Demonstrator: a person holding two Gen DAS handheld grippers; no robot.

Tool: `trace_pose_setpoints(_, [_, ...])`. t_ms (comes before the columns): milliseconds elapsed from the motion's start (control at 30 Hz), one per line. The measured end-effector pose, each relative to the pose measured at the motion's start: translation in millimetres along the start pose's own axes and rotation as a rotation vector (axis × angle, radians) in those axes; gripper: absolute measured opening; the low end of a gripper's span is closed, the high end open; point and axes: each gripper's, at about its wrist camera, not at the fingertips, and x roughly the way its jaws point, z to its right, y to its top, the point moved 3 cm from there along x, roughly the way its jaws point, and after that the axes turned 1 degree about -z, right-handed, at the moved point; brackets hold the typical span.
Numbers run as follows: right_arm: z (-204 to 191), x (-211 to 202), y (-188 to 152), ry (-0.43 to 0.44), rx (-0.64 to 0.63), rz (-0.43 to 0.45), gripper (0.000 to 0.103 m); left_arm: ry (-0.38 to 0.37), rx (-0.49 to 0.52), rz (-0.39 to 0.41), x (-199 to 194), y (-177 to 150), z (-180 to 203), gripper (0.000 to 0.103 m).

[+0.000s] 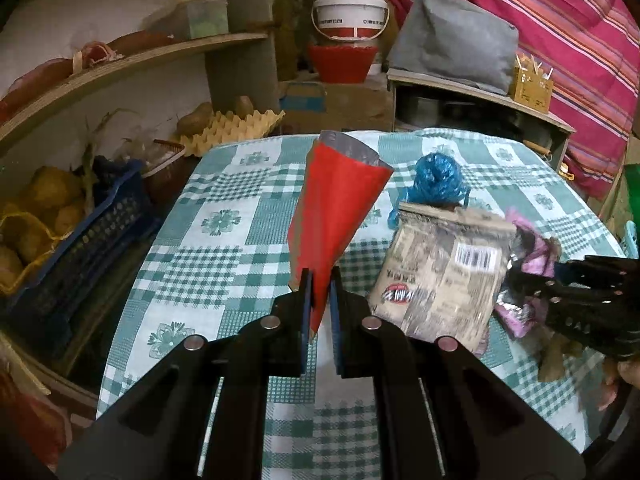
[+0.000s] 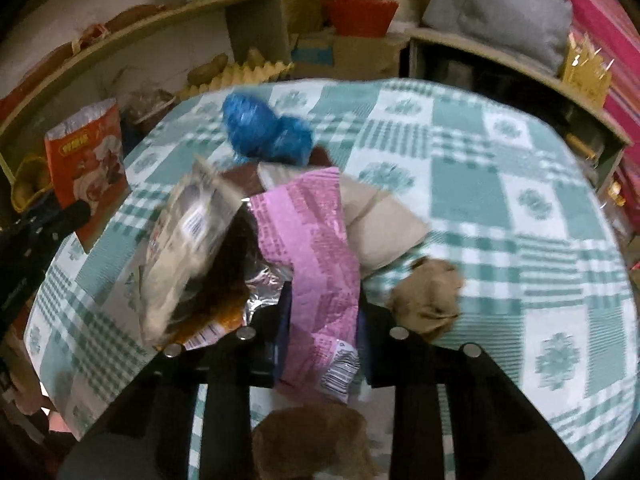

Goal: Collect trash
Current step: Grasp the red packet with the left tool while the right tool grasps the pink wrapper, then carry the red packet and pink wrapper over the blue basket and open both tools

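Observation:
My left gripper (image 1: 320, 284) is shut on the bottom corner of a red snack bag (image 1: 336, 208) with a silver inside. The bag stands upright and open at the top, above the green checked table (image 1: 224, 264). The right wrist view shows its printed side, the red snack bag (image 2: 88, 168). My right gripper (image 2: 324, 320) is shut on a pink wrapper (image 2: 316, 248) that runs between its fingers and lies over a heap of trash. The heap holds a beige packet (image 2: 188, 240) with a barcode, foil, and a crumpled blue plastic bag (image 2: 266, 130). A crumpled brown paper ball (image 2: 428, 296) lies just right of the gripper.
Left of the table stand a curved wooden shelf (image 1: 132, 60), a blue crate of potatoes (image 1: 80, 232) and an egg tray (image 1: 232, 128). Behind are a white bucket (image 1: 350, 14) on a red basket, a grey cushion (image 1: 452, 36) and a striped pink cloth (image 1: 580, 40).

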Motion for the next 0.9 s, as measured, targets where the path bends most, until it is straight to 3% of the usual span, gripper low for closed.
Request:
trace_pose_setpoints(333, [33, -75, 15, -0.136, -0.014, 0.213, 0.028, -0.023, 0.019, 0.042, -17, 13, 32, 0.007])
trace_pose_setpoints(900, [184, -141, -13, -0.338, 0.164, 0.249, 0.028, -0.156, 0.116, 0.066, -21, 32, 156, 0.007])
